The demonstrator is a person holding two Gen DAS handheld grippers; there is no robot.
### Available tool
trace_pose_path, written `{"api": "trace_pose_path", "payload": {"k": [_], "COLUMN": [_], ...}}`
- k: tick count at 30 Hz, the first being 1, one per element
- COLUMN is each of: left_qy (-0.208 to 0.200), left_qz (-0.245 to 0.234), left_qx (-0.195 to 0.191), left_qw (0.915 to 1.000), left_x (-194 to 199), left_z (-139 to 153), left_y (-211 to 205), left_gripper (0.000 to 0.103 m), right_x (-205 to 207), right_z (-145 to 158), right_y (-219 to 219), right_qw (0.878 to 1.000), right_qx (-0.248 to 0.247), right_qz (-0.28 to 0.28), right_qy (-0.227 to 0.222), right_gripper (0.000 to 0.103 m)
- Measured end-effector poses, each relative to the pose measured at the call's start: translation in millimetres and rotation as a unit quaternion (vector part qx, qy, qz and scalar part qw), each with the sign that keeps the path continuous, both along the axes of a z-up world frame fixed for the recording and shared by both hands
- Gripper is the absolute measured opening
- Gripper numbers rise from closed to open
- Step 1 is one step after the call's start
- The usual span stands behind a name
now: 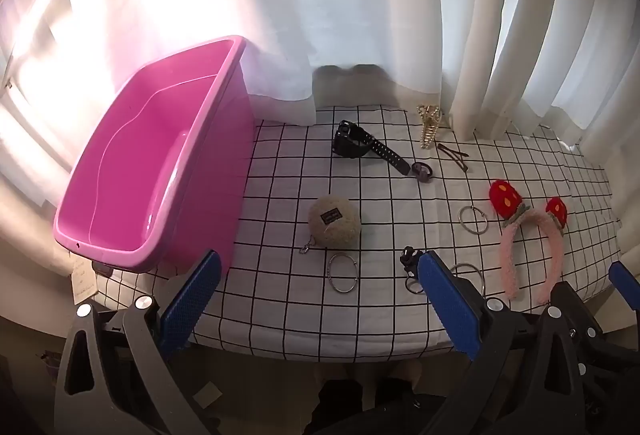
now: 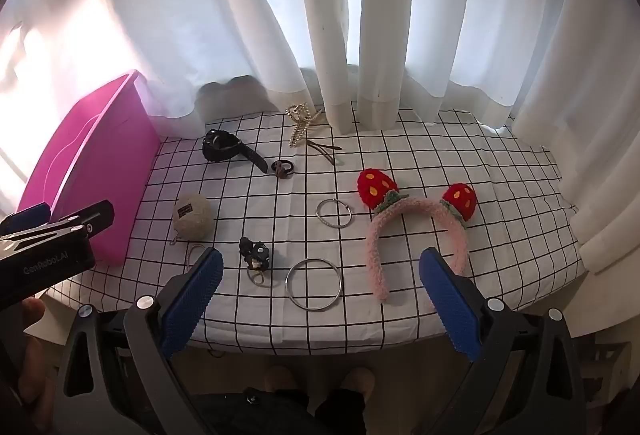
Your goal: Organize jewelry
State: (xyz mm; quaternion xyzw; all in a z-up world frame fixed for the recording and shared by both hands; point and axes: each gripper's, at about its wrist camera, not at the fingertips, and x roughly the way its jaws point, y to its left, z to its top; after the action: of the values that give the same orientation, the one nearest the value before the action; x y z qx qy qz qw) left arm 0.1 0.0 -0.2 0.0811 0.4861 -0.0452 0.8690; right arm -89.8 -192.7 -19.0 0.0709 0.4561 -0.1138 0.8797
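Observation:
An empty pink bin [image 1: 132, 171] stands at the table's left; it also shows in the right wrist view [image 2: 86, 171]. On the checked cloth lie a black watch [image 1: 358, 145], a pearl hair clip [image 1: 428, 125], a fuzzy beige keychain ball [image 1: 334, 221], silver bangles [image 1: 342, 272] [image 2: 314, 285] [image 2: 335, 213], a dark keychain charm [image 2: 255, 255] and a pink strawberry headband [image 2: 416, 235]. My left gripper [image 1: 320, 299] is open and empty above the front edge. My right gripper [image 2: 320, 299] is open and empty, above the front edge near the large bangle.
White curtains [image 2: 340, 15] hang behind the table. A brown hairpin [image 2: 324, 151] and a dark hair tie [image 2: 282, 167] lie near the back. The left gripper's body [image 2: 44, 247] shows at the right wrist view's left edge. The cloth's front edge [image 2: 320, 349] is close.

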Motion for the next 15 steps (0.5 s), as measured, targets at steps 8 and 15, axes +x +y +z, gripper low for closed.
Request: {"api": "trace_pose_path", "payload": {"k": [8,15], "left_qy": [0.000,-0.001], "left_qz": [0.003,0.002], "left_qx": [0.004,0.006], "left_qw": [1.0000,1.0000], "left_x": [0.8,-5.7], "left_z": [0.7,-5.4], "left_y": [0.4,0.3], "left_gripper": [0.097,0.097], "right_x": [-1.1,-2.9], "right_z": [-1.6,0.1], "right_y": [3.4,2.3], "right_qw": [1.000,1.000], "right_qx": [0.001,0.001], "right_qz": [-0.004,-0.003], "right_qy": [-0.001,-0.002], "right_gripper": [0.094,0.094]}}
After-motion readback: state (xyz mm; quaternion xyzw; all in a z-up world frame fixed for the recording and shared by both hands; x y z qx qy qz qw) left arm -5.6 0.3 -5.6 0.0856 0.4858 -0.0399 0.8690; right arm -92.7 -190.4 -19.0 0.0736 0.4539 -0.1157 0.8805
